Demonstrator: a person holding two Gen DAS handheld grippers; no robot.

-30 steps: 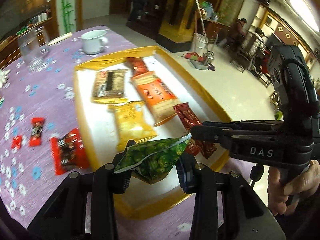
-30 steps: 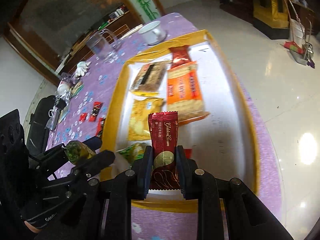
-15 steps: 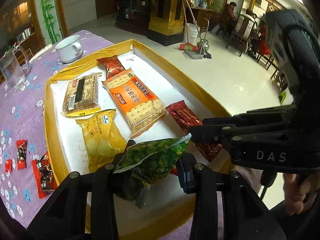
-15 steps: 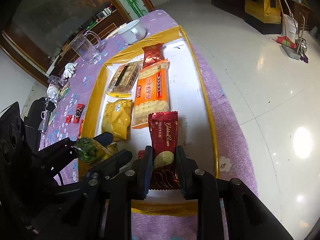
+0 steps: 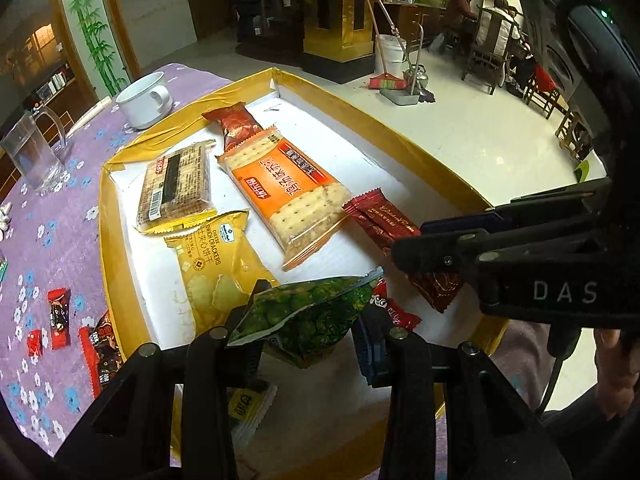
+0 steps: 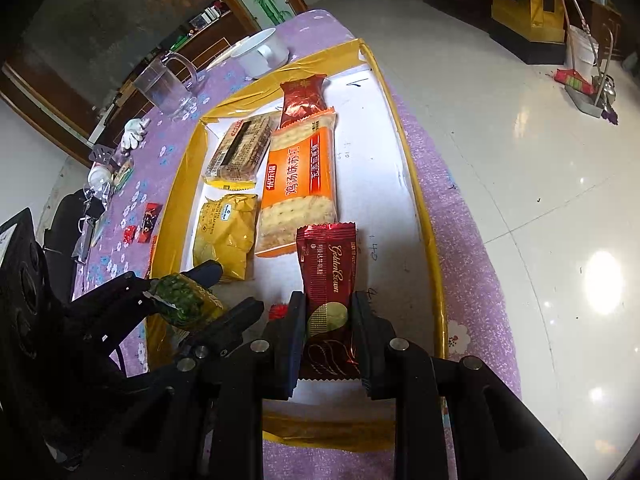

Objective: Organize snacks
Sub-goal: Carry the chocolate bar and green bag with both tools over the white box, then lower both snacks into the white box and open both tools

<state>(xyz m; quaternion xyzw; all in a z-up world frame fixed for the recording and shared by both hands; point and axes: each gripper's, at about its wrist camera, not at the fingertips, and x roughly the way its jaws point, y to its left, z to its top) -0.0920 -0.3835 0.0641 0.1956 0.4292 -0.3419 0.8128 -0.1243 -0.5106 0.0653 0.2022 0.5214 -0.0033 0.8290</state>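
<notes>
My left gripper [image 5: 308,344] is shut on a green pea snack bag [image 5: 308,316] and holds it over the near end of the gold-rimmed white tray [image 5: 120,264]. My right gripper [image 6: 326,332] is shut on a dark red wafer packet [image 6: 328,276], above the tray's near right part [image 6: 428,240]. In the tray lie an orange cracker pack [image 5: 284,192], a yellow cheese cracker bag [image 5: 212,272], a brown biscuit pack [image 5: 176,184] and a red packet [image 5: 236,124] at the far end. The right gripper [image 5: 404,248] also shows in the left wrist view.
Small red candies [image 5: 60,316] and a red-black packet [image 5: 104,344] lie on the purple flowered cloth left of the tray. A white mug [image 5: 144,100] and a clear jug [image 5: 36,152] stand beyond it. The table edge drops to the tiled floor on the right.
Both grippers have moved along the tray with their packets still held. The view has drawn closer to the tray; the snacks in it have not moved.
</notes>
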